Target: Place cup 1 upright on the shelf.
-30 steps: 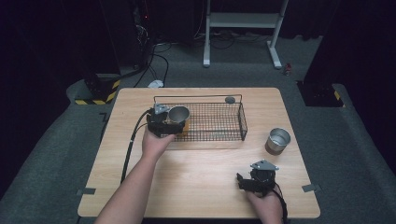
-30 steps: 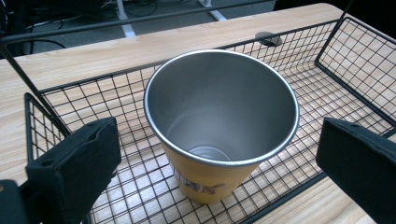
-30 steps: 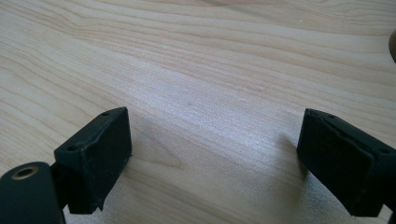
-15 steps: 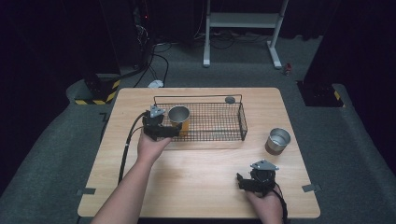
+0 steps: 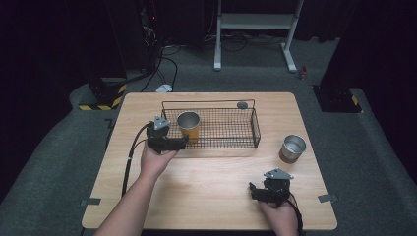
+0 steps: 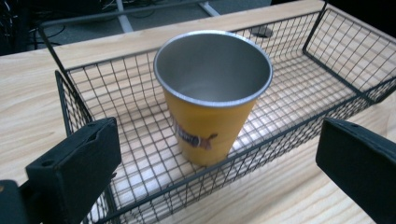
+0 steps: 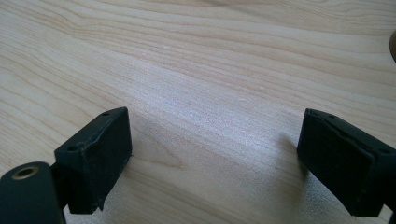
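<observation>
At the left of the high view, the left gripper (image 5: 181,142) is held by the person's left hand (image 5: 155,160) at the near left corner of the wire basket (image 5: 246,105). Its jaws are spread wide and hold nothing; in the left gripper view they stand on both sides of the picture, outside the near wall of the basket, and the yellow cup (image 6: 212,98) is between them but farther away, not touched.

The yellow cup stands upright inside the basket, in its left end, near the front wall. It is wider at the top than at the bottom. The outside is yellow-orange with a small dark mark printed low on the side; the inside and the thin rim are bare grey metal. I cannot read the mark.

The basket is of black wire mesh with low walls, and it lies in the far middle of the table (image 5: 206,196). A small dark round thing (image 5: 242,104) lies on the table just behind it. To the right of the basket, well apart, a metal cup (image 5: 293,148) stands upright on the table.

At the near right, the right gripper (image 5: 253,189) rests low over the table, held by the right hand (image 5: 278,211). Its jaws are also released and wide apart, with bare wood between them.

The table is of light wood with a clear grain. Around it there is grey carpet (image 5: 54,162), black cables (image 5: 167,64), a white metal frame (image 5: 255,22) and a dark room behind.
</observation>
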The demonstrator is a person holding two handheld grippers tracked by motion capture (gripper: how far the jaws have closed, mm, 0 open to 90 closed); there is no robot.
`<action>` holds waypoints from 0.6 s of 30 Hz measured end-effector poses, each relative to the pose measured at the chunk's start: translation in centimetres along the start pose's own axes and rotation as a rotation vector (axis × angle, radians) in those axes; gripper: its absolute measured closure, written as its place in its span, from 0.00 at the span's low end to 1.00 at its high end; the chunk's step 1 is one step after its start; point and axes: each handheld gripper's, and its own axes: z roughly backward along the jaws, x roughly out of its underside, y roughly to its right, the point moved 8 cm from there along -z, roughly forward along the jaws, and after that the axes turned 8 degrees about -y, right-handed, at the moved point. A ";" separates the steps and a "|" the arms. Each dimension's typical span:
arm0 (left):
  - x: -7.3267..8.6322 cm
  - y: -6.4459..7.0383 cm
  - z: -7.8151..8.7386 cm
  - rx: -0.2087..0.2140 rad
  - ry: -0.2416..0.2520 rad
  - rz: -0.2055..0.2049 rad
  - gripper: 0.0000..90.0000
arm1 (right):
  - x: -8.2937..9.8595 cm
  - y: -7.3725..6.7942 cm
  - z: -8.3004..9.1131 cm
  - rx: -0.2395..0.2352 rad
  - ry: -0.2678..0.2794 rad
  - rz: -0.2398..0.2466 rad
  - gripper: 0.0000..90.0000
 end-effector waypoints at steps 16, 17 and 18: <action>2.2 -0.5 1.3 0.007 0.011 0.025 0.01 | 0.0 0.0 0.0 0.000 0.000 0.000 0.11; 2.4 -0.5 1.4 0.004 0.010 0.027 0.01 | 0.0 0.0 0.0 0.000 0.000 0.000 0.11; 2.5 -0.5 1.4 0.003 0.008 0.023 0.01 | 0.0 0.0 0.0 -0.001 0.000 0.000 0.11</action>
